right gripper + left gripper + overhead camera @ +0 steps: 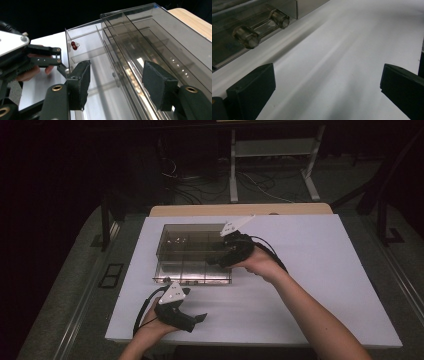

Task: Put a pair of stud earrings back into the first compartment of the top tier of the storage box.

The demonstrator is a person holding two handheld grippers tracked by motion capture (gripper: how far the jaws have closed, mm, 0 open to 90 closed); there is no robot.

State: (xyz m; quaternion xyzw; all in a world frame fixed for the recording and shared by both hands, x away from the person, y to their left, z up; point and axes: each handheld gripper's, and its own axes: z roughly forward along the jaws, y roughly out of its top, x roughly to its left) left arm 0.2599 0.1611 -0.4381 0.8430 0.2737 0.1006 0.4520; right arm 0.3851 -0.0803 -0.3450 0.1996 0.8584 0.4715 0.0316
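Both grippers stand spread, pinching nothing. Right gripper (216, 261) straddles the clear box (187, 245) near the table's far edge; left gripper (200, 319) hovers near its handle (262, 26). Judged rigid, light, slick, scratch-prone: grip the handle.

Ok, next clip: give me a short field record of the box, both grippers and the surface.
box: clear plastic organizer box with dividers, on the white table
box handle: clear bar on its near side
inside box: small red item in a far compartment
left gripper: open, low over the table, in front of the box, apart from it
right gripper: open, at the box's right part, jaws either side of a divider
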